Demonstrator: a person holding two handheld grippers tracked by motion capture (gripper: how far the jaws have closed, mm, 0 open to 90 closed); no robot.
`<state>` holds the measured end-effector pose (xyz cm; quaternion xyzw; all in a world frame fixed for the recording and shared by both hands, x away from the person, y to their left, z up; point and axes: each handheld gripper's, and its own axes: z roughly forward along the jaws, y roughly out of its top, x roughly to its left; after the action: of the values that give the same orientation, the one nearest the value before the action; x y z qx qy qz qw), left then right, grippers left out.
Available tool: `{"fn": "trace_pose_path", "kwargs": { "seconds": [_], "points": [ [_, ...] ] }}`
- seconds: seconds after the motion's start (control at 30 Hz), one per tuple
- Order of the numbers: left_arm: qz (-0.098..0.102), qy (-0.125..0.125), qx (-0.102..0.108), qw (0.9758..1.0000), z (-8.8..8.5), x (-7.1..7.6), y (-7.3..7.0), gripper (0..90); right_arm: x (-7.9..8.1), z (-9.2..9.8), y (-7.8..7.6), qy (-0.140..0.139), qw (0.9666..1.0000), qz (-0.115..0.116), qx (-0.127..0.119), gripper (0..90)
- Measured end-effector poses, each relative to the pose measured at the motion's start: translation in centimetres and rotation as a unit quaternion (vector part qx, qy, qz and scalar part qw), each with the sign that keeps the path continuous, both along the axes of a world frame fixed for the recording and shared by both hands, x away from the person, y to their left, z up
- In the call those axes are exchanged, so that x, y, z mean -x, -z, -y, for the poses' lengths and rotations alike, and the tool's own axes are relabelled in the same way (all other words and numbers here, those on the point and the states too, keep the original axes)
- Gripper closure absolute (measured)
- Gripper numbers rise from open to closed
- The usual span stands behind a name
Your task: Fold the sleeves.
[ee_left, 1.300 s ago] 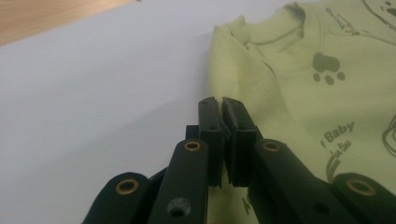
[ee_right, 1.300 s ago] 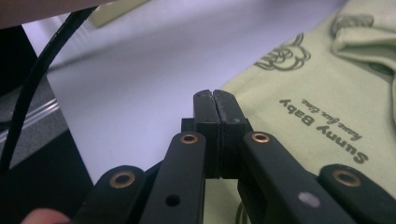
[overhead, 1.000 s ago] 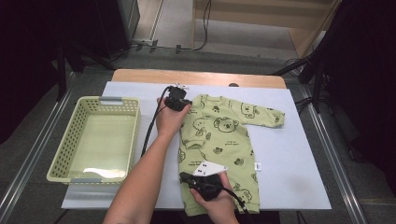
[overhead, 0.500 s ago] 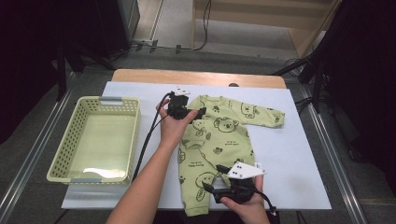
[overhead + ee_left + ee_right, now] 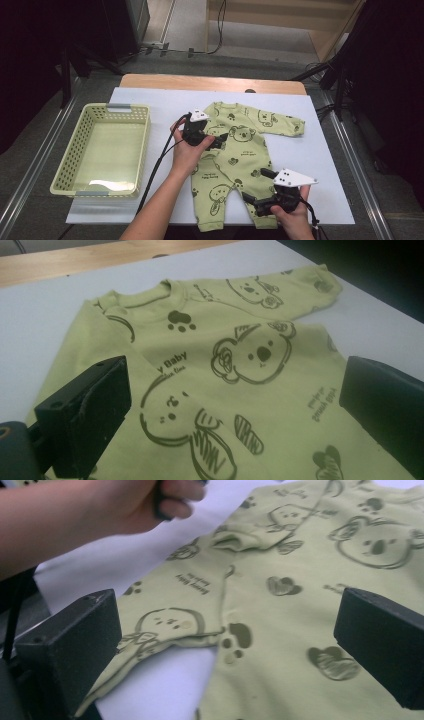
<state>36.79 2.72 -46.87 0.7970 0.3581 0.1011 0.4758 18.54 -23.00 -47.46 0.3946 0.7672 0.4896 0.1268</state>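
I note my left gripper (image 5: 216,141) standing with its jaws wide apart after just opening, nothing clamped between them; in the left gripper view the two black jaws frame the light green cotton baby romper with dark koala prints (image 5: 235,375) from above, clear of the cloth. It hovers over the garment's left side, at the chest, where one sleeve lies folded in across the body. My right gripper (image 5: 257,192) also has its jaws spread wide, having just opened, and holds nothing; in the right gripper view the fabric lies beneath the gap and the left hand (image 5: 125,505) shows at the upper left. This gripper sits at the near edge of the table over the romper's right leg. The romper lies flat on the white table covering (image 5: 320,150), roughly centred, neckline toward the far side, its other sleeve stretched out to the right, legs toward me. I record a pale green perforated plastic basket (image 5: 75,165) on the left part of the covering, well apart from the garment. A strip of bare wooden tabletop (image 5: 210,82) shows along the far edge.
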Motion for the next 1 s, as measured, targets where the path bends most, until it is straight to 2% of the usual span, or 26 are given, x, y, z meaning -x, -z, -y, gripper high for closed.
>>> {"fn": "trace_pose_path", "kwargs": {
  "seconds": [0.17,0.43,0.57,0.8,1.0],
  "points": [
    [-0.003,0.005,0.004,1.0,-0.5,1.4,0.5,0.4,-0.6,1.6,-0.2,0.017,0.9999,0.003,0.002,0.0],
    [0.003,0.014,0.009,0.9999,-1.3,3.3,1.2,0.4,-2.0,3.8,-0.1,0.038,0.9992,0.0,0.013,0.0],
    [0.008,0.015,-0.001,0.9998,-1.6,4.3,1.4,0.4,-2.8,4.7,0.0,0.046,0.9988,-0.004,0.014,0.0],
    [0.013,0.021,0.006,0.9997,-2.3,6.4,1.7,0.4,-4.8,6.1,0.4,0.06,0.9981,-0.011,0.009,0.0],
    [0.015,0.025,0.011,0.9995,-2.8,8.1,1.9,0.4,-6.5,7.2,0.3,0.076,0.9968,-0.011,0.021,0.0]
  ]
}}
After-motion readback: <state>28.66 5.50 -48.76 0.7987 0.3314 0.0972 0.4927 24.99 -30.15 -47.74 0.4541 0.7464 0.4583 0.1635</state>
